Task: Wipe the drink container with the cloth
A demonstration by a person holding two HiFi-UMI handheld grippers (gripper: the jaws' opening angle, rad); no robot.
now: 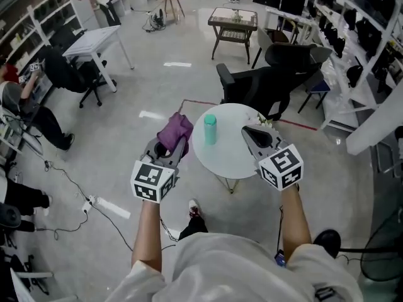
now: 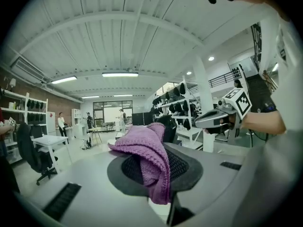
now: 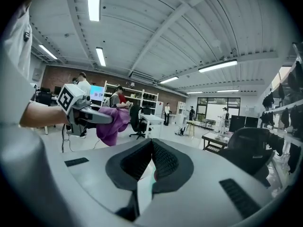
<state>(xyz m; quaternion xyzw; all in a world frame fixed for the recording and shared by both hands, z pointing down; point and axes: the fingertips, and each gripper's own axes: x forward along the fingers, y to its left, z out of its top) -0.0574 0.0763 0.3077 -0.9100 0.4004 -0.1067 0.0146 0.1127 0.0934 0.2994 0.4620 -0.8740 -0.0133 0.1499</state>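
My left gripper (image 1: 175, 147) is clamped on the purple knitted cloth (image 1: 175, 131), which bunches over its jaws and hangs down between them. It sits just off the left edge of the round white table (image 1: 236, 159). The teal drink container (image 1: 210, 129) stands upright near that edge, close to the cloth but apart from it. My right gripper (image 1: 247, 131) is over the table's right side, jaws pressed together with nothing in them.

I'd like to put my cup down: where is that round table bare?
The round white table is bare across its middle and near edge, between the teal drink container at its left and the right gripper over its right. A small white object crowds the far right rim.
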